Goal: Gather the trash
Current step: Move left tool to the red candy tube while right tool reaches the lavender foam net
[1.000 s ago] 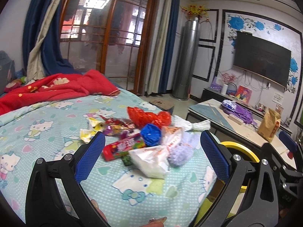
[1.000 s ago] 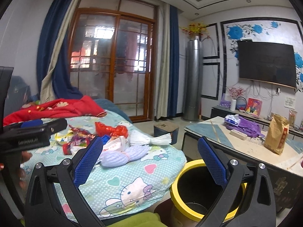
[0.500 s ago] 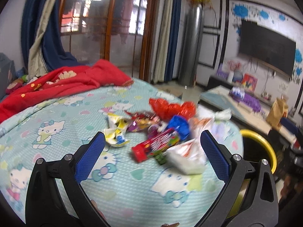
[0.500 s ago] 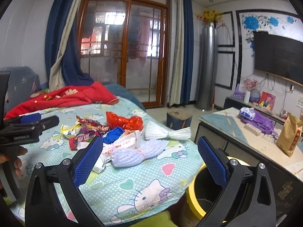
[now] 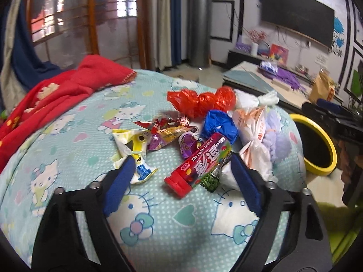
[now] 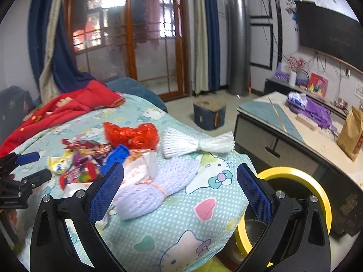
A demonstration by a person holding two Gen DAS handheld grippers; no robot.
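Left gripper (image 5: 180,170): jaws spread, having just been closing; pads touch nothing firmly. Between the tips lies a red candy tube (image 5: 199,162) printed "The color teases", tilted, its cap end towards the camera. A small green wrapper (image 5: 211,179) lies against the tube, just inside the right-hand pad.

Yellow-and-white wrapper (image 5: 133,149): at the left-hand pad tip, partly behind it; whether they touch I cannot tell.

Foil sweet wrappers (image 5: 168,131), gold, red and purple: just beyond the jaws, between the yellow wrapper and the tube.

Blue plastic bag (image 5: 219,124): crumpled, beyond the tube's far end.

Red plastic bag (image 5: 200,100): knotted, farthest beyond the left jaws.

White plastic bag with orange print (image 5: 254,136): beyond the right-hand pad, touching the blue bag.

Right gripper (image 6: 180,187): jaws spread wide, nothing pinched. Between and just beyond the tips lies a lilac foam fruit net (image 6: 156,185), tied at the middle with a pink band.

White foam fruit net (image 6: 192,144): knotted, beyond the lilac one.

Yellow-rimmed bin (image 6: 292,176): behind the right-hand pad, off the edge of the bedding, open mouth up.

All trash rests on a turquoise cartoon-cat bedsheet (image 6: 192,222). Red blanket (image 6: 68,104): far left of both jaws, well apart from the trash.
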